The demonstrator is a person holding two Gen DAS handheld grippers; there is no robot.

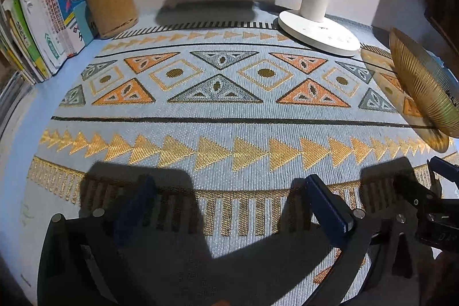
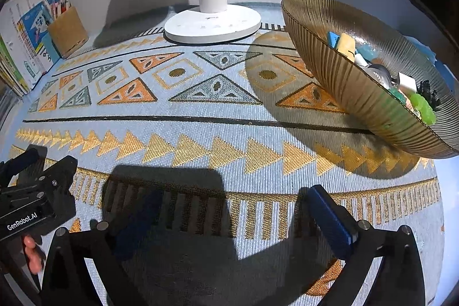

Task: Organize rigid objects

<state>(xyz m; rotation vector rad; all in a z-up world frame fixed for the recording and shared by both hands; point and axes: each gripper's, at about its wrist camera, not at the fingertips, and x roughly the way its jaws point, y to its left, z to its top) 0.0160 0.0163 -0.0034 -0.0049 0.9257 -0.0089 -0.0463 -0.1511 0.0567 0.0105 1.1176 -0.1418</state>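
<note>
Left wrist view: your left gripper (image 1: 229,208) has both jaws spread wide, nothing between the blue pads (image 1: 327,205), only bare patterned cloth (image 1: 229,111) under them. One white lamp base (image 1: 318,30) sits at the back, one tan pen cup (image 1: 112,5) stuffed with pens back left, one row of books (image 1: 37,27) leaning just beside the cup. One ribbed amber bowl (image 1: 421,85) at the right edge, seen from the side, so you cannot tell its contents here. Your right gripper (image 1: 430,200) pokes in at lower right, beside your left one, not touching it. Right wrist view: your right gripper (image 2: 235,214) is likewise released, jaws wide apart, no object between its pads (image 2: 330,214), and over cloth only. The bowl (image 2: 344,82) stands right of centre, well apart from the fingers, and holds the small rigid items (image 2: 373,65): one yellow block, a couple of blue pieces, one white cube, one metallic piece, two or so green pieces, one dark item at the far side; exact count is unclear since they overlap. Same single lamp base (image 2: 212,25), pen cup (image 2: 67,32) and books (image 2: 20,48) at the back. Your left gripper (image 2: 34,191) shows at the left edge with fingertips of your hand (image 2: 33,254) below it.
</note>
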